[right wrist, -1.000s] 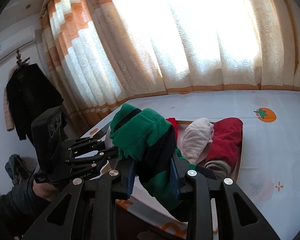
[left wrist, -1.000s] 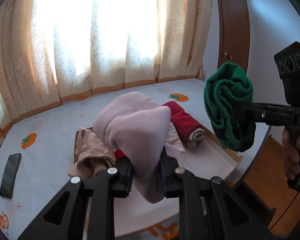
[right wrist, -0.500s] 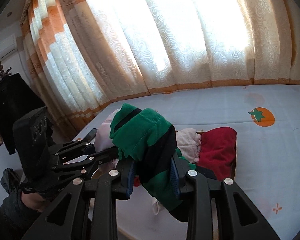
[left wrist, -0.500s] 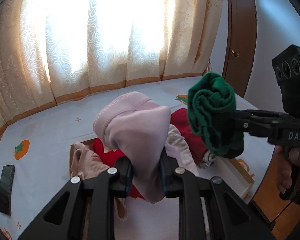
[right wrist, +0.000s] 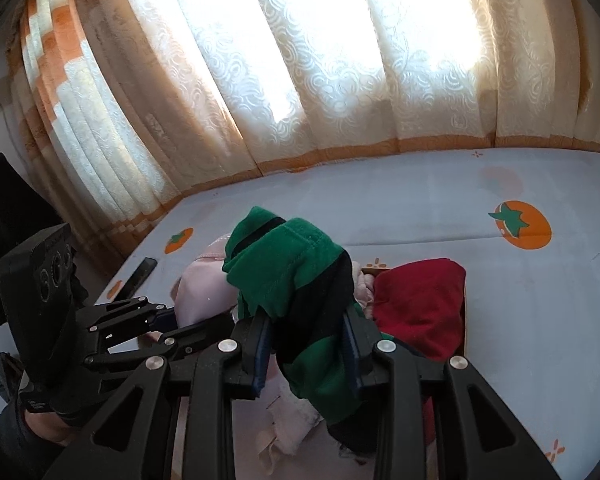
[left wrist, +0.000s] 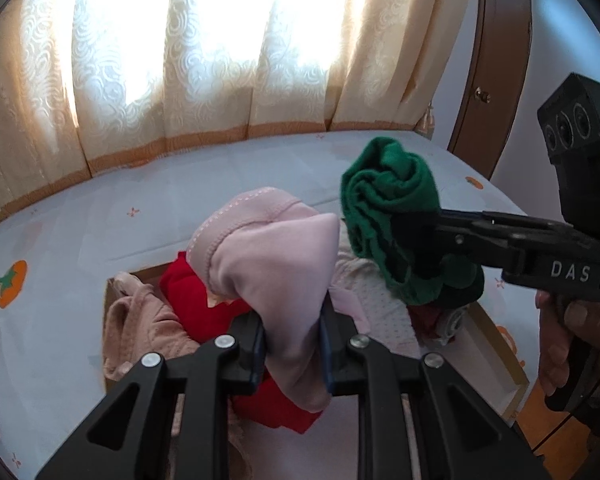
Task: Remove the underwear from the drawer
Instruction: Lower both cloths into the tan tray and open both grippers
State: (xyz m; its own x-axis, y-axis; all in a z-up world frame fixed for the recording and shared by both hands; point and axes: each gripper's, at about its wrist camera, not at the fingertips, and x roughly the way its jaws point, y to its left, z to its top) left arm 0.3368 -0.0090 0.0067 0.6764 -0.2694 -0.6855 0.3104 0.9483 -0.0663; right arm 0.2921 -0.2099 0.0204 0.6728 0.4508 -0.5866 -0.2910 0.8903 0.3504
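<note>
My left gripper [left wrist: 294, 344] is shut on a bundle of pale pink underwear [left wrist: 268, 248], which bulges above the pads. In the left wrist view the right gripper [left wrist: 408, 228] reaches in from the right, shut on rolled green and black underwear [left wrist: 392, 208]. Both bundles hang above a shallow wooden drawer [left wrist: 496, 348] lying on the bed. The right wrist view has the green underwear [right wrist: 296, 264] clamped in the right gripper [right wrist: 308, 344], with the pink underwear [right wrist: 200, 292] and left gripper [right wrist: 180, 320] to its left.
The drawer still holds a red garment [left wrist: 196, 300], a beige one [left wrist: 136, 320] and a white dotted one [left wrist: 376, 308]. A dark phone [right wrist: 138, 278] lies on the persimmon-print sheet [right wrist: 420, 200]. Curtains line the far side; a wooden door [left wrist: 500, 60] stands right.
Both grippers have carried their bundles forward over the bed, and the drawer now lies closer beneath them. The green bundle has drawn nearer the pink one. Both grips are unchanged.
</note>
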